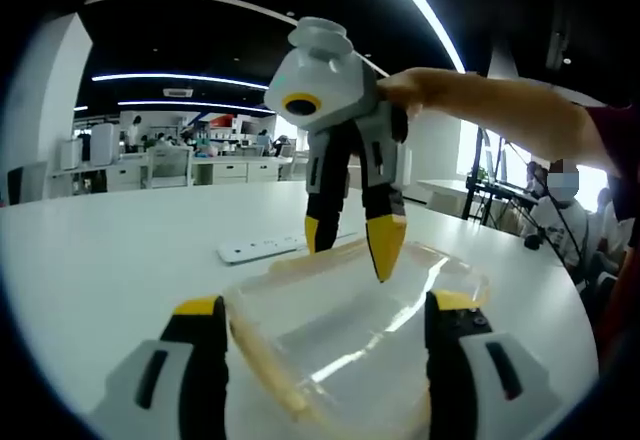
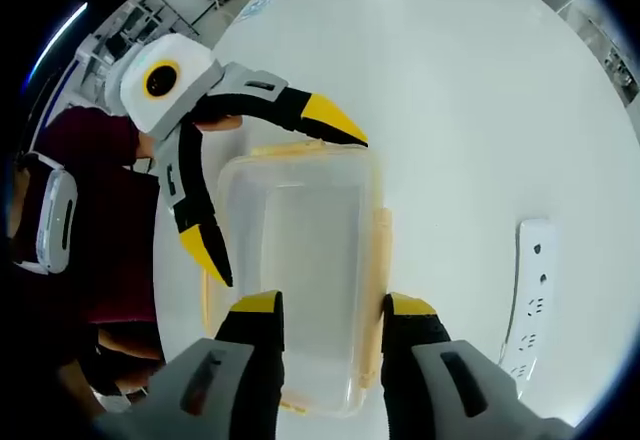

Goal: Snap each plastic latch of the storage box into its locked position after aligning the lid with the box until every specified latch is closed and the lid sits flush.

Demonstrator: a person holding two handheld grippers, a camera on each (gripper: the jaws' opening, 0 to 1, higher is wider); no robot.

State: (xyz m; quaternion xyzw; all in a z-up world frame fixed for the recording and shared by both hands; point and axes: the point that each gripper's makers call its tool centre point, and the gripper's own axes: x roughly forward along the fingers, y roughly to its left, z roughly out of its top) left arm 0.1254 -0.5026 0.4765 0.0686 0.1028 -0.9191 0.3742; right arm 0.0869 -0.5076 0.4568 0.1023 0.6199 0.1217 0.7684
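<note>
A clear plastic storage box (image 1: 330,350) (image 2: 300,230) with its lid on lies on the white table (image 1: 110,260) (image 2: 460,90). Yellow latches run along its sides, among them one (image 1: 262,360) on the left in the left gripper view and one (image 2: 379,270) on the right in the right gripper view. Whether they are snapped down is unclear. My left gripper (image 1: 325,305) (image 2: 270,188) is open, its jaws spread around the box's width. My right gripper (image 2: 334,305) (image 1: 352,242) points down over the far edge, open, with its fingertips (image 1: 386,250) close above the lid.
A white power strip (image 1: 265,248) (image 2: 530,290) lies on the table just past the box. A person's arm (image 1: 500,105) and dark red clothing (image 2: 90,220) are alongside. Desks and seated people (image 1: 560,190) fill the background beyond the table's edge.
</note>
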